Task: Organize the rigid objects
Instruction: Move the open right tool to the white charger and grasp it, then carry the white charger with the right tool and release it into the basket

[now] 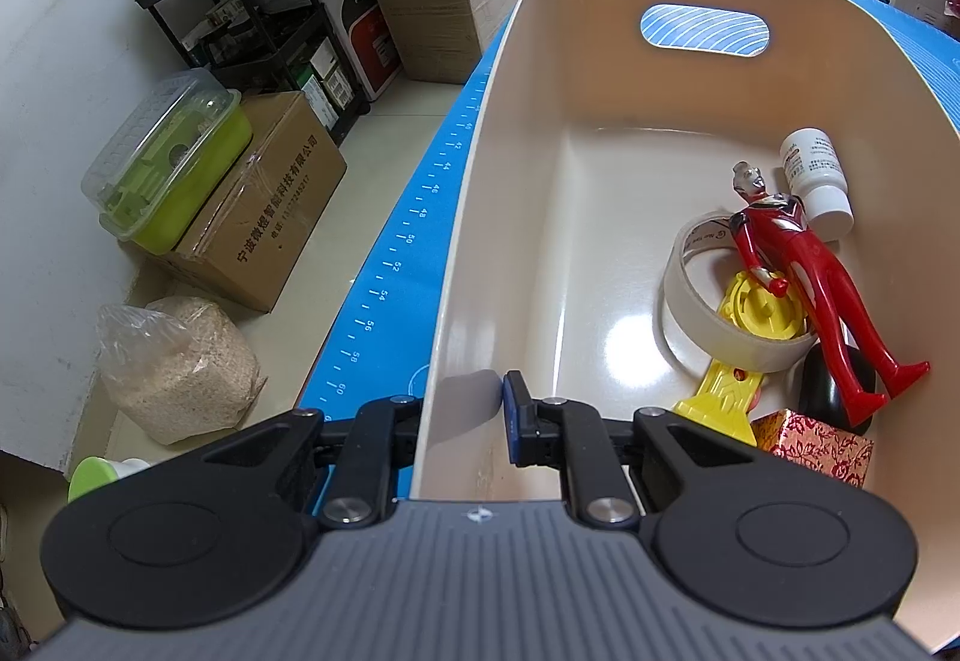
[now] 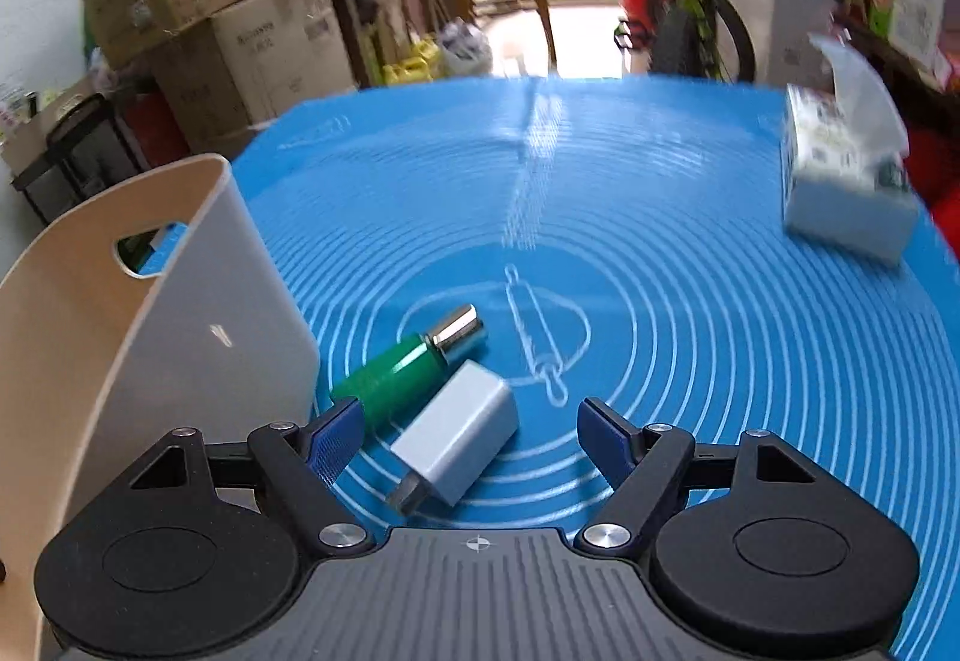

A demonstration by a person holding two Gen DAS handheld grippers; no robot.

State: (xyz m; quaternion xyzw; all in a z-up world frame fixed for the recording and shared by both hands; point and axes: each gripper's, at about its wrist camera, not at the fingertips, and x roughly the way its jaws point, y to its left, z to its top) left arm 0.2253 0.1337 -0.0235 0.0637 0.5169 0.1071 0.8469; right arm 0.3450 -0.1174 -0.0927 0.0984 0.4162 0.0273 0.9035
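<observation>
A cream plastic bin (image 1: 498,217) stands on the blue mat (image 1: 396,247). My left gripper (image 1: 462,409) is shut on the bin's near wall, one finger inside and one outside. In the bin lie a red figure (image 1: 804,271), a tape roll (image 1: 720,313), a yellow toy (image 1: 729,385), a white bottle (image 1: 819,178), a black object (image 1: 831,391) and a red patterned box (image 1: 813,445). My right gripper (image 2: 471,436) is open over a white charger plug (image 2: 456,439); a green lighter (image 2: 408,367) lies beside it. The bin's end (image 2: 180,313) stands to the left.
A tissue pack (image 2: 846,181) sits at the mat's (image 2: 690,241) far right. Left of the table, on the floor, are cardboard boxes (image 1: 264,217), a green lidded container (image 1: 174,163), a bag of grain (image 1: 174,367) and a black shelf (image 1: 270,19).
</observation>
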